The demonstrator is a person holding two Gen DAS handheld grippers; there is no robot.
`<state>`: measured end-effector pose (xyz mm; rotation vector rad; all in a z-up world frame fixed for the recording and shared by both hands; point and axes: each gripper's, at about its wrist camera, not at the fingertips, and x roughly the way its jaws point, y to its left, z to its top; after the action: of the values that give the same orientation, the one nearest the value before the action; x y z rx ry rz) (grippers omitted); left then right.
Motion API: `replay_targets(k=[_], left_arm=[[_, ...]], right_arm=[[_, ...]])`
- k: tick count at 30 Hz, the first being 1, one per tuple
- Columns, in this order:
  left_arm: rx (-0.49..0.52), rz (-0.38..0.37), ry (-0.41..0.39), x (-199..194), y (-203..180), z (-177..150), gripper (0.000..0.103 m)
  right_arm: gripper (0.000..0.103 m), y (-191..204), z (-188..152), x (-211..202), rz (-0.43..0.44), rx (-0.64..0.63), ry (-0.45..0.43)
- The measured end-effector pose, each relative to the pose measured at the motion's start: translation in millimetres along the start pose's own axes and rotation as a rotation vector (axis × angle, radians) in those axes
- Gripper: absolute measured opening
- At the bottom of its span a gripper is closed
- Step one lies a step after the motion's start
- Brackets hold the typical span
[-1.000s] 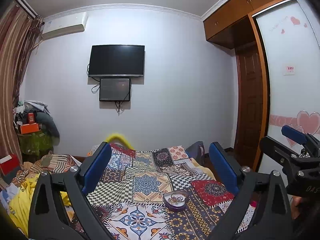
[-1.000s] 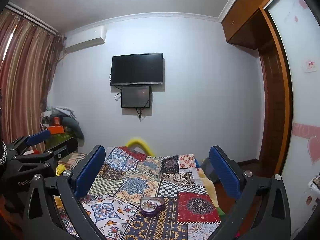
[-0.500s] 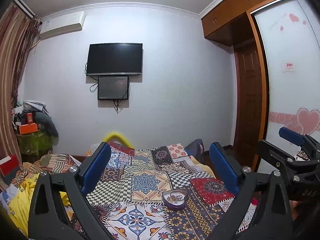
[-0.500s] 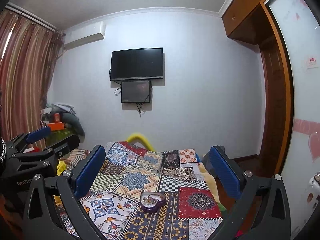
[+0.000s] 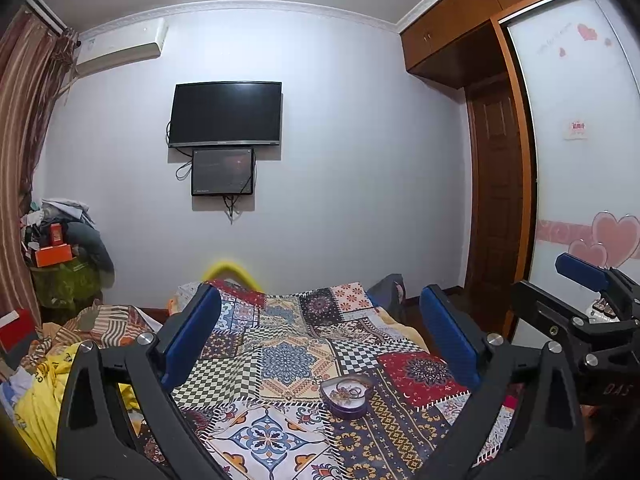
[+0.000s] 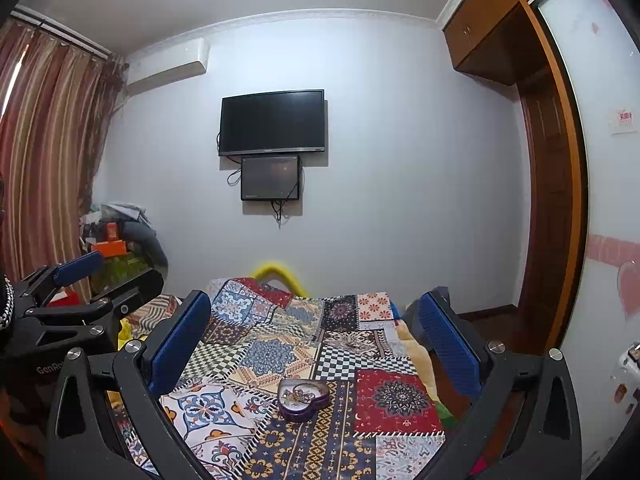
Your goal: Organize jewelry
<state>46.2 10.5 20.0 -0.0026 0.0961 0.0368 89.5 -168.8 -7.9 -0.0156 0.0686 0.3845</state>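
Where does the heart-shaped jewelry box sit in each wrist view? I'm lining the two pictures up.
Left wrist: heart-shaped jewelry box lies low, right of centre, on the patchwork bedspread, between the open fingers.
Right wrist: the box lies low, just left of centre, on the same bedspread.
Shared landmark: the wall-mounted TV straight ahead.

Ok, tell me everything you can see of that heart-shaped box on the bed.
The heart-shaped box is small and shallow, with dark purple walls and a paler rim, and it looks like glossy tin or plastic. It has no lid on and sits flat on the patchwork bedspread. Inside lies a loose tangle of small jewelry, too small to sort out. Nothing else touches it; both grippers are open and well short of it.
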Motion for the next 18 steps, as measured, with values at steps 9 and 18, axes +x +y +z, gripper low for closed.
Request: replay_targets(k=[9, 18], left_arm=[[0.004, 0.0, 0.011, 2.1, -0.4, 0.6, 0.1], [-0.005, -0.019, 0.022, 2.9, -1.1, 0.2, 0.101]], right_arm=[[0.103, -0.3, -0.5, 0.5, -0.007, 0.005, 0.001], [0.103, -3.1, -0.7, 1.1, -0.018, 0.013, -0.002]])
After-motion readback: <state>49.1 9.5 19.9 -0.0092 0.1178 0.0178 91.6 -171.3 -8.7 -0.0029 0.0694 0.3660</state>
